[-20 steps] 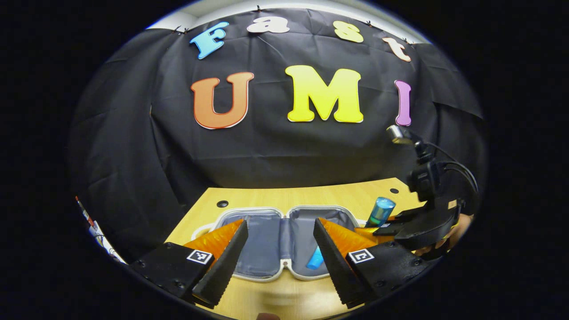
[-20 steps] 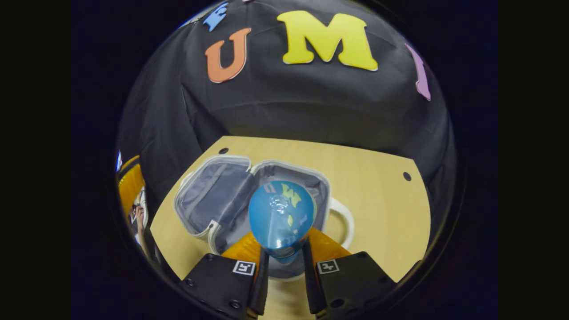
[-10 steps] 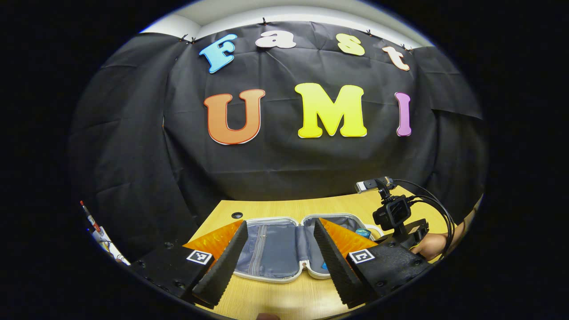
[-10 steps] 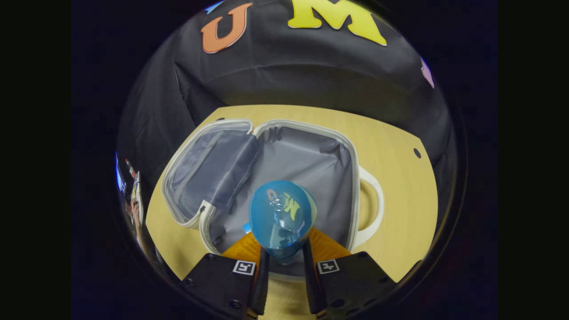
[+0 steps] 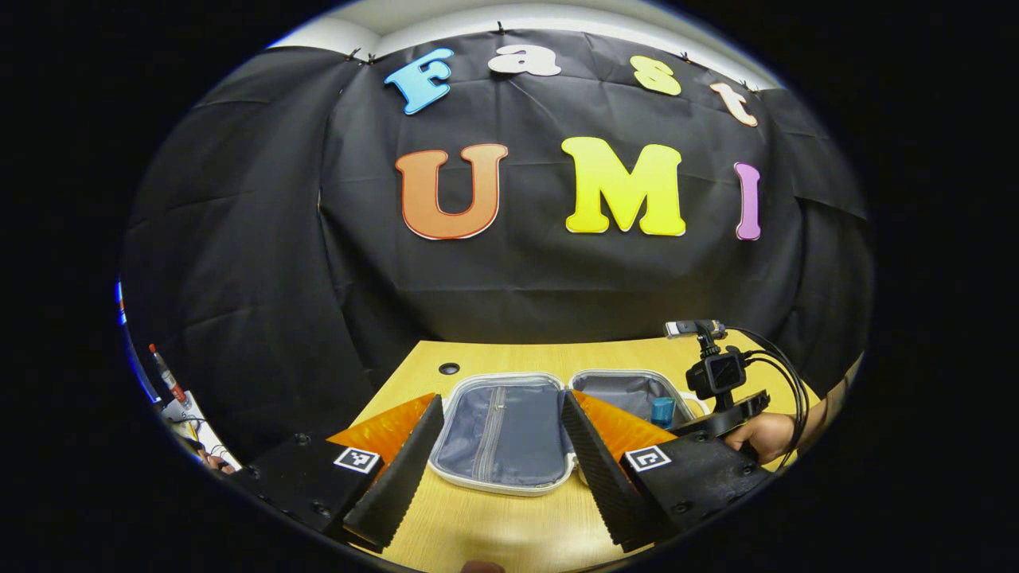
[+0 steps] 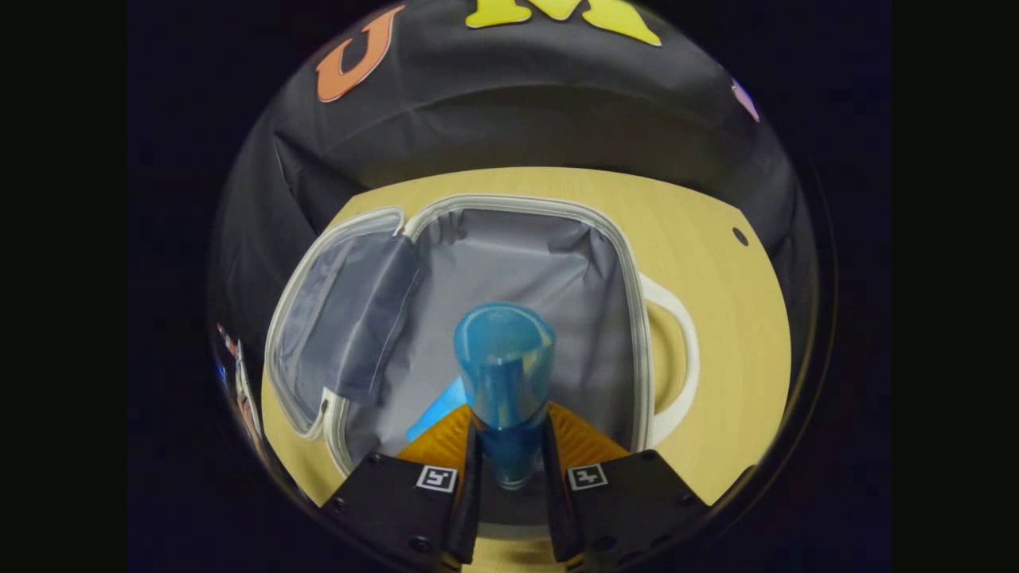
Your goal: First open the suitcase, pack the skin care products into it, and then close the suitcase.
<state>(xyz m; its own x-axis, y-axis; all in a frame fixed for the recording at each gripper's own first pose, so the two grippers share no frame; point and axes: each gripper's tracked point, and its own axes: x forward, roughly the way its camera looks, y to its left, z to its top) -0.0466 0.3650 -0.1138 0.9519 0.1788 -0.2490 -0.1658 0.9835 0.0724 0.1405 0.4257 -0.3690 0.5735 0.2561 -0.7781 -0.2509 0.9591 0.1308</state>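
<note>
Left gripper view: left gripper [image 5: 493, 461] fingers spread wide, holding nothing, above the table [image 5: 509, 529] before the open suitcase [image 5: 509, 434].

Right gripper view: right gripper [image 6: 509, 477] fingers clamp the blue bottle [image 6: 504, 374] over the suitcase [image 6: 525, 270] lining.

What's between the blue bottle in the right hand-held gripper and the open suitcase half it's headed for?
Nothing visible. The blue bottle hangs over the grey lining of the suitcase, with another blue item lying off beside it.
</note>
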